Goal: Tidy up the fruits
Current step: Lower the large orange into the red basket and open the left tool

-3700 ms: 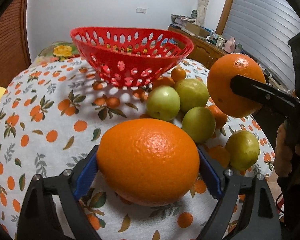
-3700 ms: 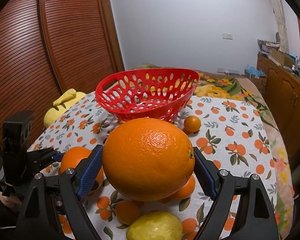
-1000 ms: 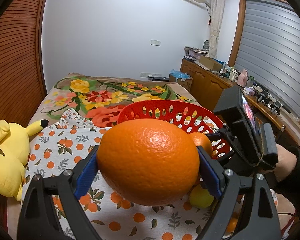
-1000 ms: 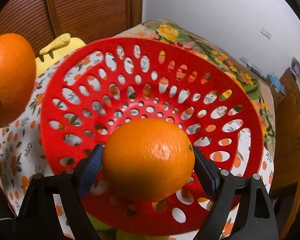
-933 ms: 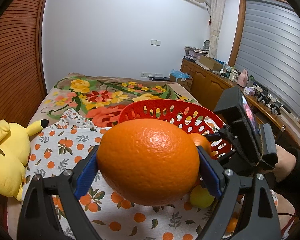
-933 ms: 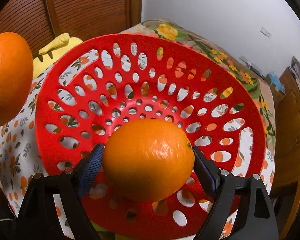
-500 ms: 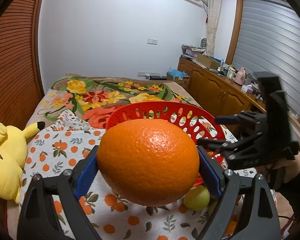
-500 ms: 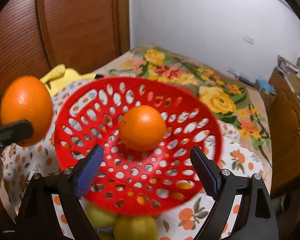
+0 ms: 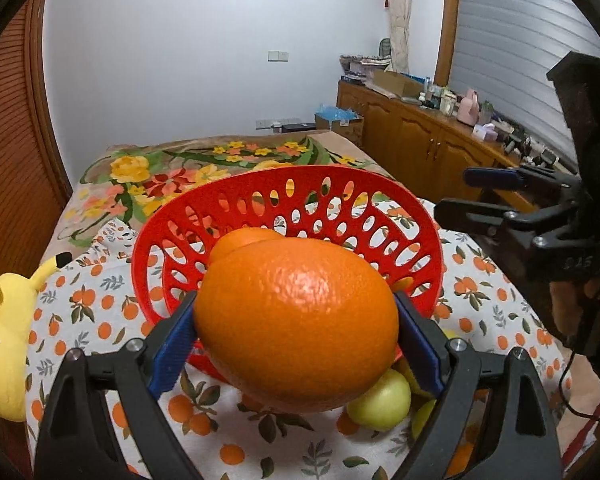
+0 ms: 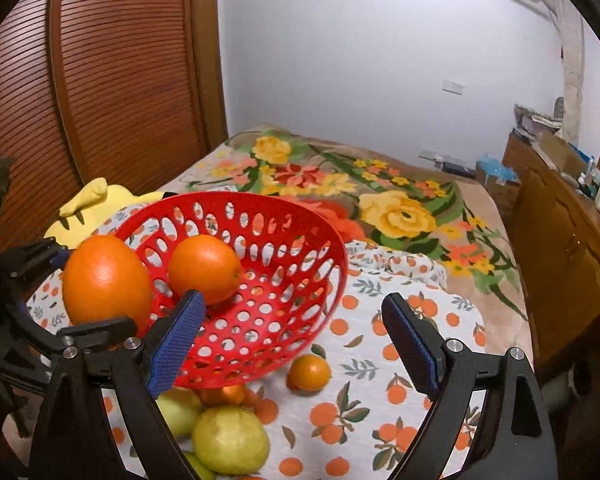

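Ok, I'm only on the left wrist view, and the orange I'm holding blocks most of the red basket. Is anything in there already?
Observer: Yes. The right wrist view shows one orange lying inside the red basket.
Operator: Is mine over the basket?
Observer: From that side, your held orange appears at the rim's left edge, not over the middle.
Operator: Any loose fruit I'm missing?
Observer: A small orange lies on the patterned cloth, close beside the basket.

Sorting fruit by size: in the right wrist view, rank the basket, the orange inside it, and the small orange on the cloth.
1. Basket
2. Orange inside it
3. Small orange on the cloth, smaller though it is nearer the camera.
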